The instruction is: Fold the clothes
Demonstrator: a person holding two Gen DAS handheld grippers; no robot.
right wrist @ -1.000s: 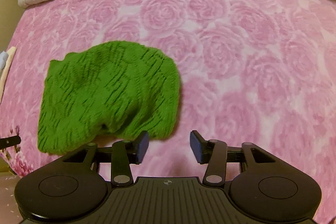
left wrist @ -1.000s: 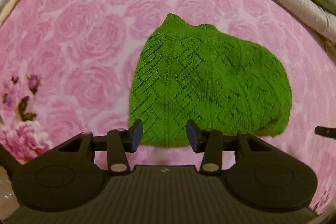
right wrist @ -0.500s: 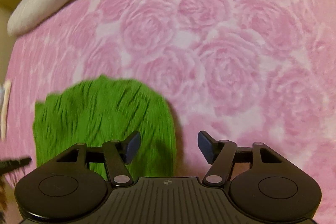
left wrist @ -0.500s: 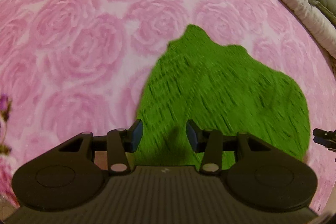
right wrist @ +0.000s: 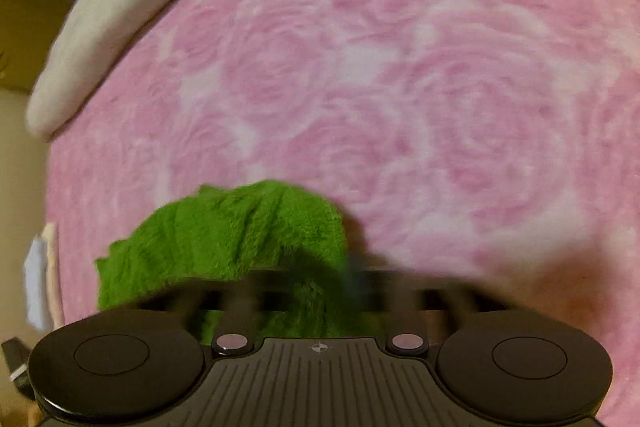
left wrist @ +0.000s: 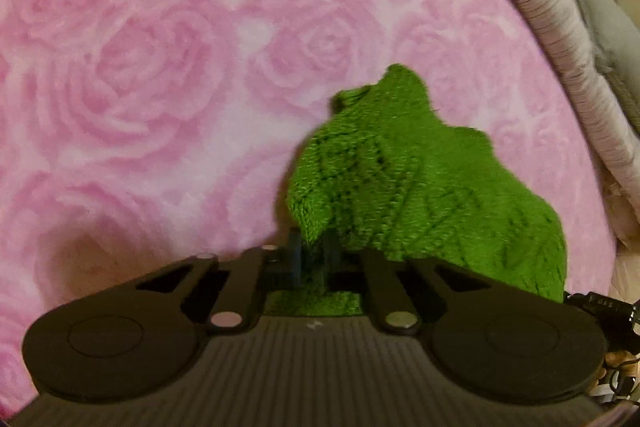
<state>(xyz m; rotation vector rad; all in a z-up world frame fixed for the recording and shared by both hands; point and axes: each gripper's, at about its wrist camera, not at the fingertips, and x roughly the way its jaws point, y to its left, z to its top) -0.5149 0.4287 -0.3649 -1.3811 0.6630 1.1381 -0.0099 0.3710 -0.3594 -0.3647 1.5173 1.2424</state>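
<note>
Inspector: Left wrist view, from 9 o'clock across. Report surface.

Operator: Pink rose blanket (left wrist: 160, 75) filling 9 through 12 o'clock. Flat, no items on that part.

Inspector: Left tongs (left wrist: 314, 255), state?

Operator: Narrow. Pinched onto the near edge of the green knit (left wrist: 420, 195), at 6 o'clock of the view. Fabric pulled up between the blue pads (left wrist: 295, 259).

Inspector: Location of the knit?

Operator: On the blanket, bunched, running from the pads out toward 2 o'clock. One pointed corner raised at the far end. Openwork pattern visible, slightly blurred.

Inspector: Beyond, at 1 to 3 o'clock?

Operator: Ribbed quilt (left wrist: 540, 7) along the blanket's edge; grey pillow (left wrist: 600, 27) behind.

Inspector: Right wrist view, same order.

Operator: Folded pale cloths (right wrist: 40, 279) at 9 o'clock, at the blanket's border. Ribbed quilt (right wrist: 120, 7) at 10 to 11 o'clock. Green knit (right wrist: 240, 235) at 7 to 8 o'clock, heaped, reaching down under the tool body. Pink rose blanket (right wrist: 440, 87) from 12 through 4 o'clock.

Inspector: Right tongs (right wrist: 344, 277), state?

Operator: Cannot tell. Fingers smeared by motion blur; only a bluish streak at the knit's right-hand edge. Contact with the fabric not confirmable.
</note>
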